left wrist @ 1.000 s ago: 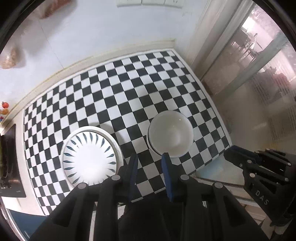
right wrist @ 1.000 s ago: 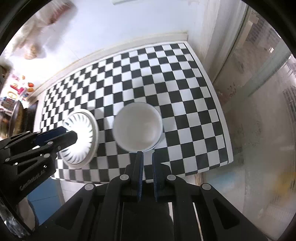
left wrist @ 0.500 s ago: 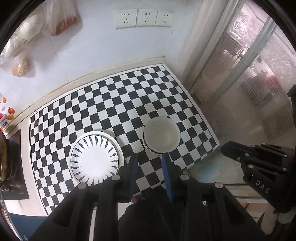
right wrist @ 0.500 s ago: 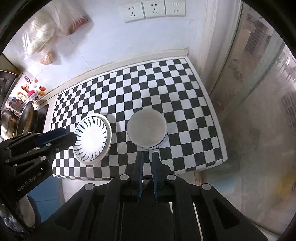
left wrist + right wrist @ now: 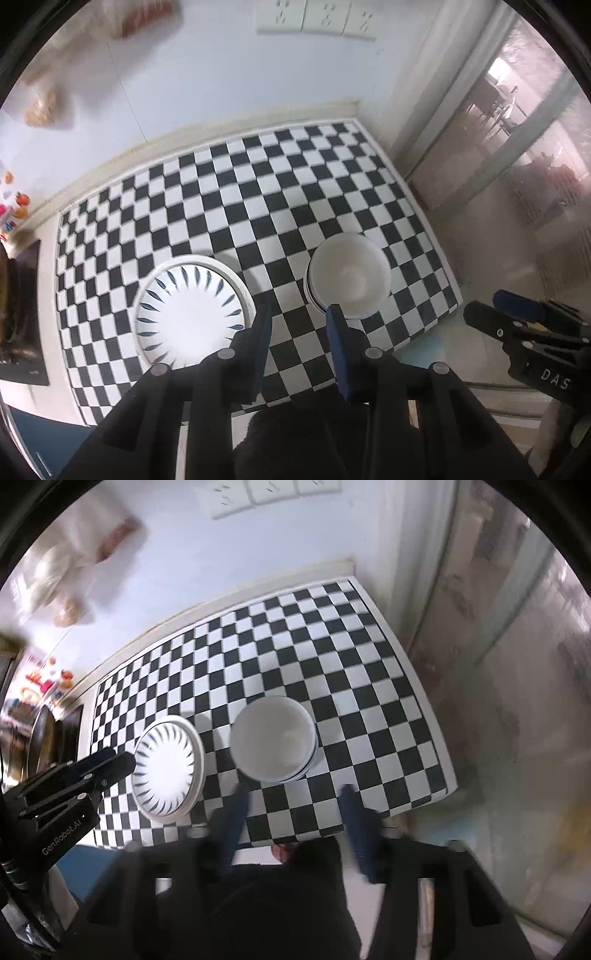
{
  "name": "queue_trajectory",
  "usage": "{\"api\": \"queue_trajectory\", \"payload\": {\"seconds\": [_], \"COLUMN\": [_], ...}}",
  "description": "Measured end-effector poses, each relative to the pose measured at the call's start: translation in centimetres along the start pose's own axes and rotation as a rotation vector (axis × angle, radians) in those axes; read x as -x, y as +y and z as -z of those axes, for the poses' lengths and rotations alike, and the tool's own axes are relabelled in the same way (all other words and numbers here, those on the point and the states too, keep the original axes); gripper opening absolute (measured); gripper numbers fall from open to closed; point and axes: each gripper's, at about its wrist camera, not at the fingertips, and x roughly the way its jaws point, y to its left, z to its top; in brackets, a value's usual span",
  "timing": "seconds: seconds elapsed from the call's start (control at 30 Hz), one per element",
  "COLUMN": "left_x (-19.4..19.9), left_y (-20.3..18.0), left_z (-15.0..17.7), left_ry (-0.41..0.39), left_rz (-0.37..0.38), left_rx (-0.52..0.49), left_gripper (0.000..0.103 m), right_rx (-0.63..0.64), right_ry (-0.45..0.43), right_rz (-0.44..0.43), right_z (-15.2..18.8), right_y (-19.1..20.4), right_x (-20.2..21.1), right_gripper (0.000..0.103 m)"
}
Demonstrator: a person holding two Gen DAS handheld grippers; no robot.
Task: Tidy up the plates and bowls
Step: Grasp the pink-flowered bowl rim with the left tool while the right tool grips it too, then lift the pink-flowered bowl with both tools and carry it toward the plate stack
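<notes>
A white plate with dark leaf marks (image 5: pixel 190 306) (image 5: pixel 164 770) lies on the checkered mat (image 5: pixel 258 192) (image 5: pixel 351 686); it seems to rest on another plate. To its right stands a stack of white bowls (image 5: pixel 349 275) (image 5: pixel 273 738). My left gripper (image 5: pixel 298 317) is open and empty, above the mat's near edge between plate and bowls. My right gripper (image 5: pixel 293 794) is open wide and empty, just in front of the bowls. Each gripper shows at the edge of the other's view.
A white wall with three sockets (image 5: pixel 317 16) rises behind the mat. Bags hang at the upper left (image 5: pixel 70 579). A stove and pan (image 5: pixel 40 738) sit at the left. A glass door (image 5: pixel 517 155) stands on the right.
The right gripper has opened from shut to wide. Both grippers have moved down and closer to the mat, so plate and bowls look larger.
</notes>
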Motion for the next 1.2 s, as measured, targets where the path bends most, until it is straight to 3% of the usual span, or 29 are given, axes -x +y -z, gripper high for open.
{"api": "queue_trajectory", "payload": {"seconds": [0.07,0.13,0.43,0.63,0.93,1.1,1.2], "left_x": [-1.8,-3.9,-14.6,-19.2,-22.7,-23.9,-24.2], "left_y": [0.5,1.1,2.9,2.4,2.5,2.4,2.5], "left_z": [-0.6,-1.3,-3.8,-4.3,-4.4,-3.5,-3.5], "left_ry": [0.040,0.093,0.339,0.435,0.506,0.528,0.513], "left_rz": [0.016,0.064,0.266,0.285,0.283,0.338,0.372], "left_rx": [0.031,0.068,0.246,0.269,0.293,0.310,0.310], "left_gripper": [0.030,0.030,0.030,0.030,0.031,0.044,0.046], "right_rx": [-0.036,-0.056,-0.149,-0.159,-0.127,-0.113,-0.130], "right_ry": [0.020,0.051,0.206,0.274,0.375,0.430,0.453], "right_rz": [-0.026,-0.046,-0.134,-0.157,-0.206,-0.242,-0.278], "right_z": [-0.6,-1.3,-4.0,-5.2,-6.1,-5.9,-5.8], "right_y": [-1.0,-1.9,-5.3,-6.1,-5.5,-4.9,-4.9], "right_x": [-2.1,-4.4,-15.1,-19.7,-24.7,-27.1,-28.3], "right_gripper": [0.082,0.090,0.091,0.091,0.091,0.091,0.090]}}
